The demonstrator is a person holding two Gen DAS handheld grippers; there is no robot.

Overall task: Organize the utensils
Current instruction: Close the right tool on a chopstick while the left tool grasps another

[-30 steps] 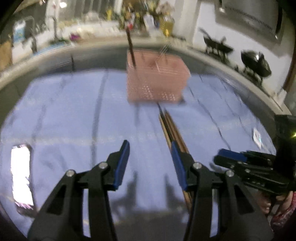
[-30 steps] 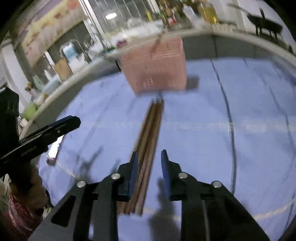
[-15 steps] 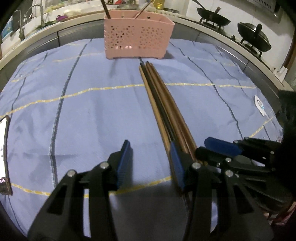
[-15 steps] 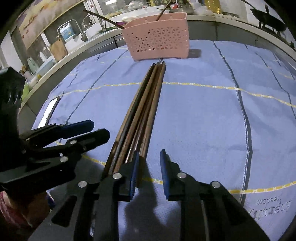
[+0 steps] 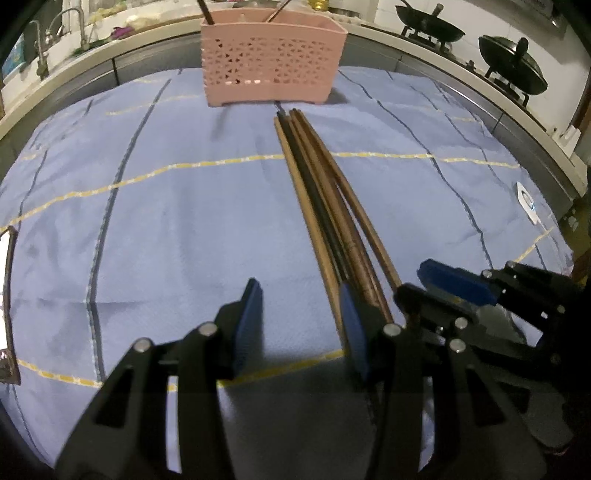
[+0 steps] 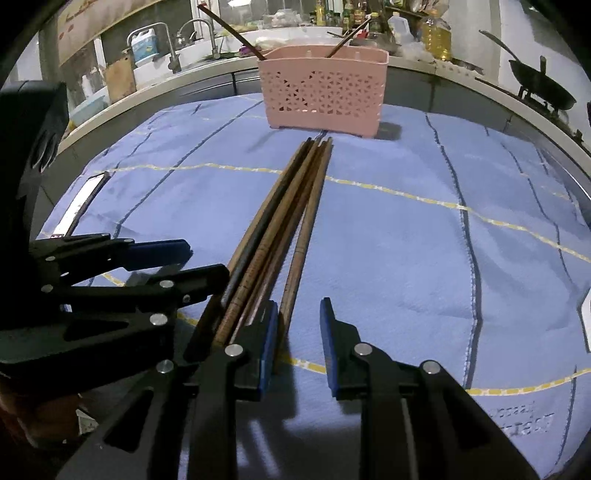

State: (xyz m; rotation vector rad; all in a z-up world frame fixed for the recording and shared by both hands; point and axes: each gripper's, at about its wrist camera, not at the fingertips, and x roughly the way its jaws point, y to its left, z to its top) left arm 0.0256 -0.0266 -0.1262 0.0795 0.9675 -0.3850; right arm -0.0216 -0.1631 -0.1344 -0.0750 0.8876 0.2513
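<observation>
Several brown and dark chopsticks (image 5: pixel 325 206) lie bundled on the blue cloth (image 5: pixel 166 221), tips toward a pink perforated basket (image 5: pixel 273 59) at the far edge. Two sticks lean inside the basket (image 6: pixel 321 96). My left gripper (image 5: pixel 301 325) is open low over the cloth, empty, its right finger beside the bundle's near end. My right gripper (image 6: pixel 298 339) is open with a narrow gap. The rightmost of the chopsticks (image 6: pixel 280 229) ends just inside its left pad, unpressed. Each gripper shows in the other's view: the right gripper (image 5: pixel 413 278), the left gripper (image 6: pixel 207 262).
A phone (image 6: pixel 79 206) lies lit at the cloth's left edge. Two black woks (image 5: pixel 513 66) stand on a stove at the back right. A sink with taps (image 6: pixel 192 33) and bottles line the counter behind the basket. A white label (image 5: pixel 526 199) sits near the right edge.
Both grippers have come down and closer to the near ends of the chopsticks, with the basket sliding up in each view. Jaw gaps look unchanged. Nothing was taken hold of.
</observation>
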